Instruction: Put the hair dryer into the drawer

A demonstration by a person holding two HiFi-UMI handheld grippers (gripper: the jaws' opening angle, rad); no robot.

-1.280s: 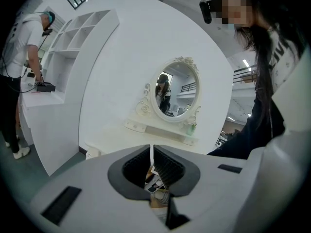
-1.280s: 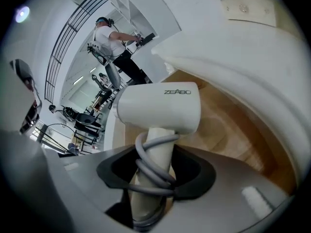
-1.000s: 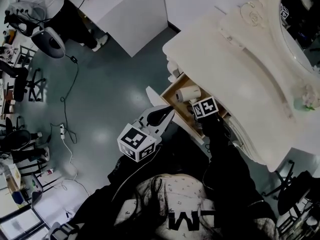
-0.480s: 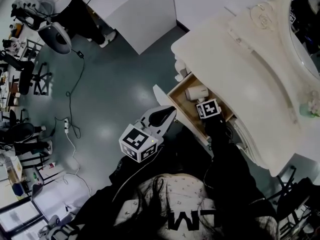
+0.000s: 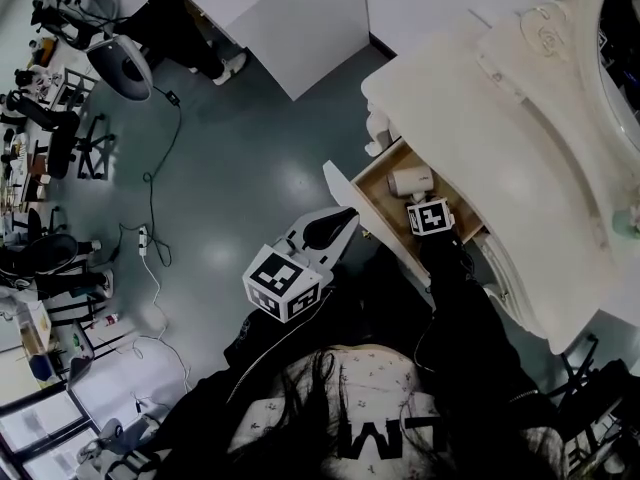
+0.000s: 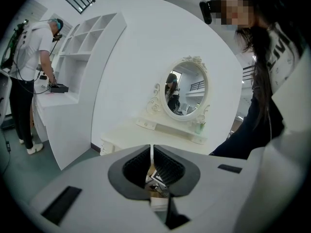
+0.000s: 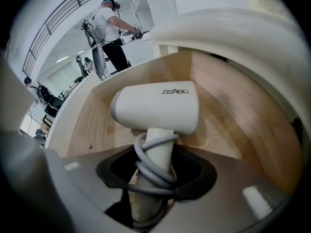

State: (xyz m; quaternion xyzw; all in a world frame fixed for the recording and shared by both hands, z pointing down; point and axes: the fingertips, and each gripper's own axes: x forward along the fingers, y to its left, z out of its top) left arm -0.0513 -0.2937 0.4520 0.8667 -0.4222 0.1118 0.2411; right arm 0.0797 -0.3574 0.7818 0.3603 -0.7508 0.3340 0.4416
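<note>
Well off to the far left, a person (image 6: 29,67) in a white top stands working at a white counter, with grey floor (image 5: 230,168) between them and the furniture. Nearer, the left gripper (image 5: 343,218) hangs over that floor just left of the open drawer (image 7: 233,115), its nose aimed toward it. Its two jaws are pressed together, only a hairline slit between the dark pads, and they carry nothing. The task's thing lies well to its right, apart from it.

Moving right, the wooden drawer stands pulled out from the white dressing table (image 5: 480,108). The white hair dryer (image 7: 155,108) is inside the drawer, at its far end. Its barrel lies crosswise over the wooden bottom and its handle points back up at the tool. Whether the barrel rests on the wood or hangs just above it, I cannot tell.

The right gripper (image 7: 153,178) reaches steeply down into the drawer, its marker cube (image 5: 430,218) on top. Its jaws stand wide, one on either side of the dryer's handle, pinching it. A grey cord (image 7: 141,152) is coiled round that handle right where the jaws meet it, so the grip takes handle and coil together. The barrel sits just beyond the jaw tips.

Furthest right spreads the cream tabletop, and an oval mirror (image 6: 187,92) in a carved frame stands at its back.
</note>
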